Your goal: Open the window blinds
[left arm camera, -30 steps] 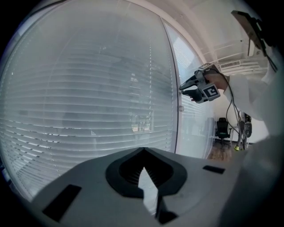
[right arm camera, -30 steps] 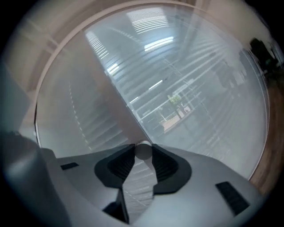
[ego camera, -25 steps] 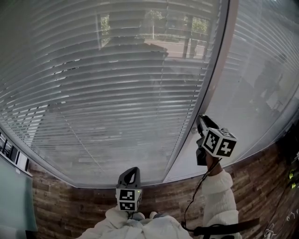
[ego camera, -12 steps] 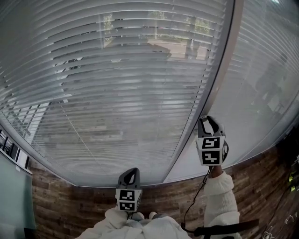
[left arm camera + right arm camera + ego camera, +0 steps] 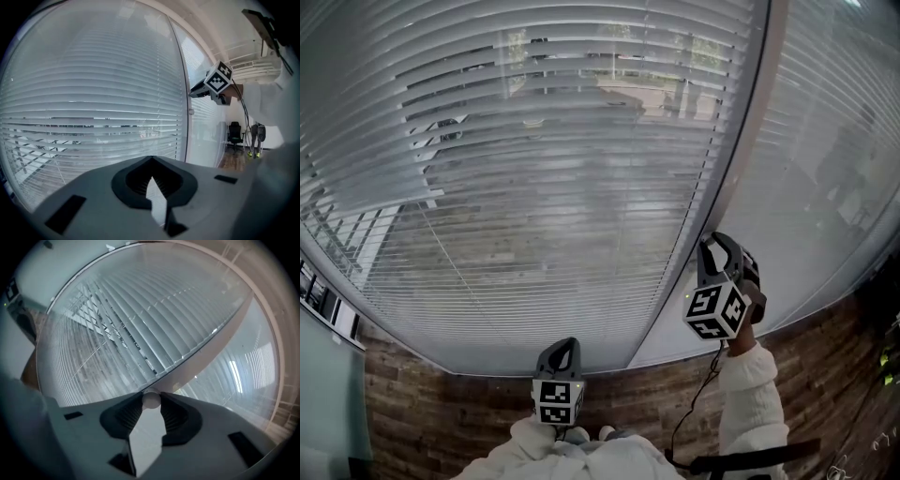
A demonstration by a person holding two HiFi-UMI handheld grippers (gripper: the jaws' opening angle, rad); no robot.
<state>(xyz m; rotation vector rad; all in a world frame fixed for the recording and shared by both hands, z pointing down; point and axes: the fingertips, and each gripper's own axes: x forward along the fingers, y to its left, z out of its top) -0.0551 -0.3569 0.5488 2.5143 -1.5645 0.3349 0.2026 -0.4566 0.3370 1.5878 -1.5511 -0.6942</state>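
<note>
The window fills nearly all of the head view: pale blinds (image 5: 562, 187) hang across the glass. Their slats are tilted enough that I can make out trees and a road through the upper part. A light frame (image 5: 741, 159) runs down the right of them, with a second blind beyond it. A wood-plank wall (image 5: 441, 412) sits under the sill. My left gripper (image 5: 569, 343) is low in the middle, close to my body and well short of the blinds. My right gripper (image 5: 719, 241) is raised at the foot of the frame, its marker cube turned on a corner, just beside the right edge of the blinds.

In the left gripper view the blinds spread wide ahead, apart from me. My jaws meet at their tips with nothing between them. Off to the right my other gripper points in at the frame. Past it are an office chair (image 5: 233, 132) and a stretch of floor.

In the right gripper view the scene is tilted: the slats run slantwise, and the frame crosses from lower left to upper right. A small round white knob (image 5: 151, 400) sits right between my jaw tips, and both ribbed pads press on its sides. It lies at the lower end of the dark line where the blinds meet the frame, so the blinds are straight ahead and just beyond my grip.
</note>
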